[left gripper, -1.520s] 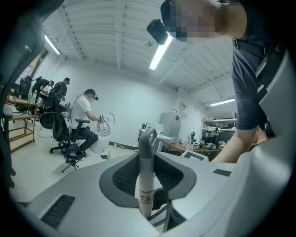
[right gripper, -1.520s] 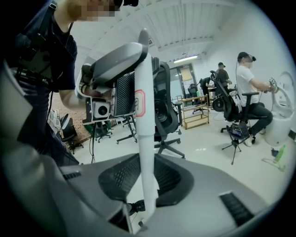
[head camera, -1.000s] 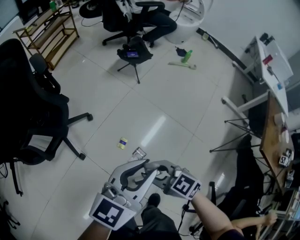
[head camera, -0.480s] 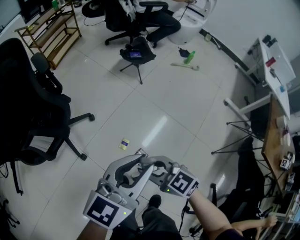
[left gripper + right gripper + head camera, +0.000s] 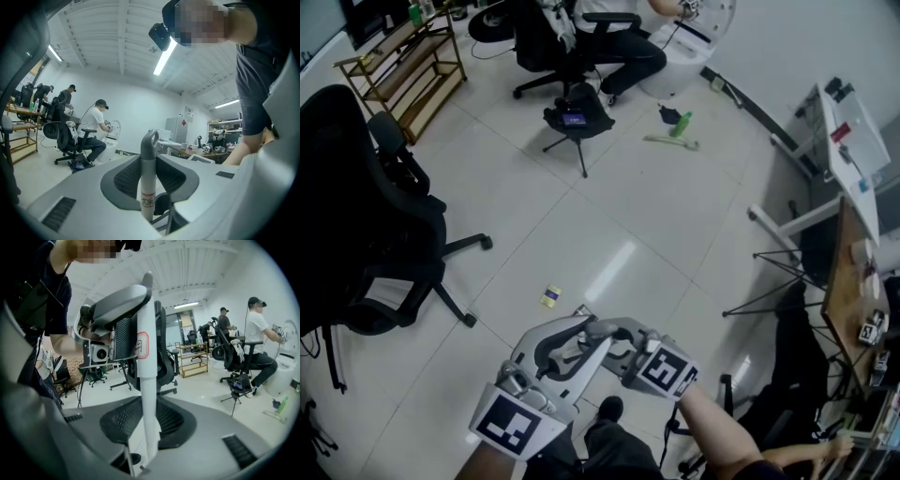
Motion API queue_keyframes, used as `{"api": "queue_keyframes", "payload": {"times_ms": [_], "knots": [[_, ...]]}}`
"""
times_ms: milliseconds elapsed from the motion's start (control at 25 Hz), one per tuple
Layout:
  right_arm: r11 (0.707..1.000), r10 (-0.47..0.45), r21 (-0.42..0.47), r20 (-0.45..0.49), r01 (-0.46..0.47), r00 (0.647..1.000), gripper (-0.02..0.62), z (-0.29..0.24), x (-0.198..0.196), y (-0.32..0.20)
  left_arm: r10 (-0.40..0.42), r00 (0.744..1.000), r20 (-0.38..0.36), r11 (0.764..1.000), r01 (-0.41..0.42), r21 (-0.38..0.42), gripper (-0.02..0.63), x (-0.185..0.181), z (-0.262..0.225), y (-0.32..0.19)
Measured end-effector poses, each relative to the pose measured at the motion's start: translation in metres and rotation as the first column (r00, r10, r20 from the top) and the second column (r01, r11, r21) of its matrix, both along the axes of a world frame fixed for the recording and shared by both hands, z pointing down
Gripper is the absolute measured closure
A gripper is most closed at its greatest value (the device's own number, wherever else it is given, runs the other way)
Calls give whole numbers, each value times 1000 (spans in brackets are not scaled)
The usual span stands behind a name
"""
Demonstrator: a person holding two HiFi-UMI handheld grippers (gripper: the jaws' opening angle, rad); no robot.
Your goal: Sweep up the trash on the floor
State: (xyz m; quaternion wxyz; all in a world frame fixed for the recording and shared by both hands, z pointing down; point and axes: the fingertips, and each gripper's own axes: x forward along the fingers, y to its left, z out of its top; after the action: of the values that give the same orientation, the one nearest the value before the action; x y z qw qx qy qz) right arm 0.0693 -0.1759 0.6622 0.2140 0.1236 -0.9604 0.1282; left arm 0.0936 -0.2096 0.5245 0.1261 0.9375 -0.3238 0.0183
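Little has moved over the last second: both grippers have edged forward over the floor (image 5: pixel 656 216), and the whole view has slid with them, so the chairs and tripod at the far end sit a little lower in the frame. The grey scrap (image 5: pixel 580 310), earlier clear of the grippers, is now half hidden behind their front edge; the yellow scrap (image 5: pixel 550 296) lies just beyond it, unmoved on its tile. That reads as the person closing in on the trash, not yet sweeping it. Neither scrap has been touched.

The left gripper (image 5: pixel 149 180) has its jaws closed on a grey handle (image 5: pixel 148 154), with the looped end standing up above the pads. The right gripper (image 5: pixel 147 420) clamps the same handle lower down, where it looks white, and its view looks up the shaft to the left gripper above. Neither pair of jaws has opened or closed in this time. By the task it is likely a broom, but the head is hidden under the grippers, so I cannot tell how it sits against the floor.

The two scraps lie ahead of the jaws and slightly left, well below them on the floor, close together but apart. Some green items (image 5: pixel 679 125) lie far off near a seated person.
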Motion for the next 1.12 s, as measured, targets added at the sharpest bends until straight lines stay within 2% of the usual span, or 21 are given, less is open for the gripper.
{"api": "queue_keyframes", "payload": {"times_ms": [160,400,520,640,840,1120], "knots": [[1000,-3,-11,-30,3,1000,492,-3,6,15,44,999,15,998,-44,-34,506,7,-1,17],[998,61,-11,-51,-62,997,492,-27,20,41,19,999,45,999,-18,-29,506,25,-25,48],[995,101,0,-39,-101,994,492,-51,26,50,35,998,48,999,-35,3,506,39,-54,62],[992,123,22,-4,-123,992,492,-89,28,55,46,998,42,997,-48,68,506,48,-94,71],[993,78,80,61,-83,995,492,-153,23,66,14,999,52,990,-21,139,506,46,-155,84],[986,-2,164,58,-8,998,492,-214,5,56,-17,999,34,977,10,212,508,21,-219,82]]}}
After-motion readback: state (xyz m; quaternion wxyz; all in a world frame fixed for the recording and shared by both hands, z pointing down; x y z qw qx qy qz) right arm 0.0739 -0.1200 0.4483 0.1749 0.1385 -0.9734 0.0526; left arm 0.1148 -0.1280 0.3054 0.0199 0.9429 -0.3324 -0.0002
